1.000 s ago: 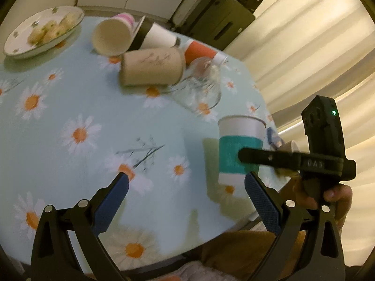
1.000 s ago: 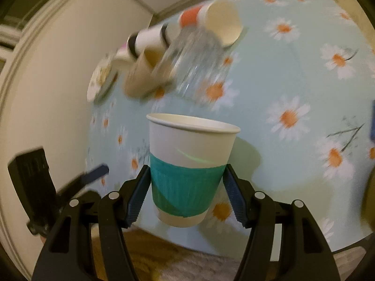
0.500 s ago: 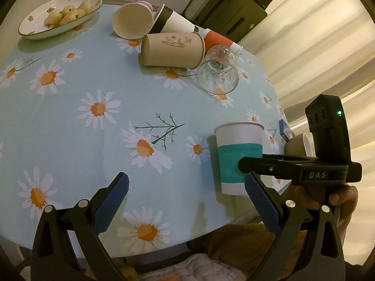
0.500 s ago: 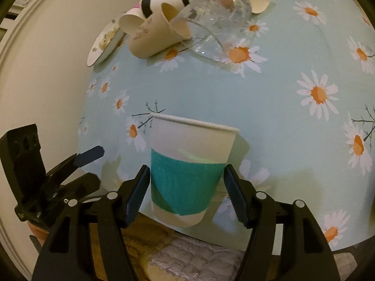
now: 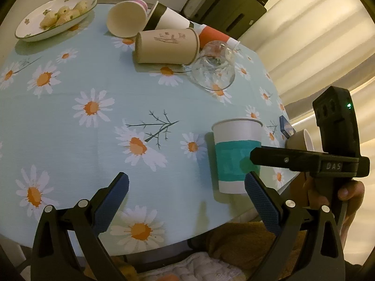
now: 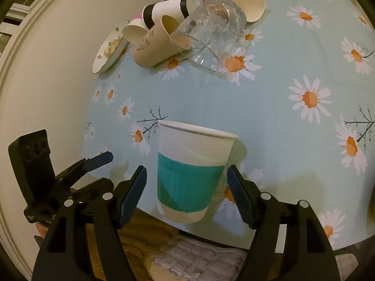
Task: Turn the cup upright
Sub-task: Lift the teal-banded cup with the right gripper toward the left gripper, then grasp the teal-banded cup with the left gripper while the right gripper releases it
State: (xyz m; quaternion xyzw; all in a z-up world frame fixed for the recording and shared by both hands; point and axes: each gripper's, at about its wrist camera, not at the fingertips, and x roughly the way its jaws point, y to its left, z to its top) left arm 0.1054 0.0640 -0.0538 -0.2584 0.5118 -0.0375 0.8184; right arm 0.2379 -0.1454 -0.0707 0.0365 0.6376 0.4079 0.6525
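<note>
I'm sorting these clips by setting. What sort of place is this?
Probably a home dining area: a round table with a daisy-print tablecloth, a flowered plate of snacks, pale curtains, and a cushioned seat at the table's edge.

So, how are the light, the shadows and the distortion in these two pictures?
Left wrist view: dim yellowish light, fisheye bends the table edge, soft shadow left of the cup. Right wrist view: same tint, cup sharp, faint green streak on it, shadow to its right.
</note>
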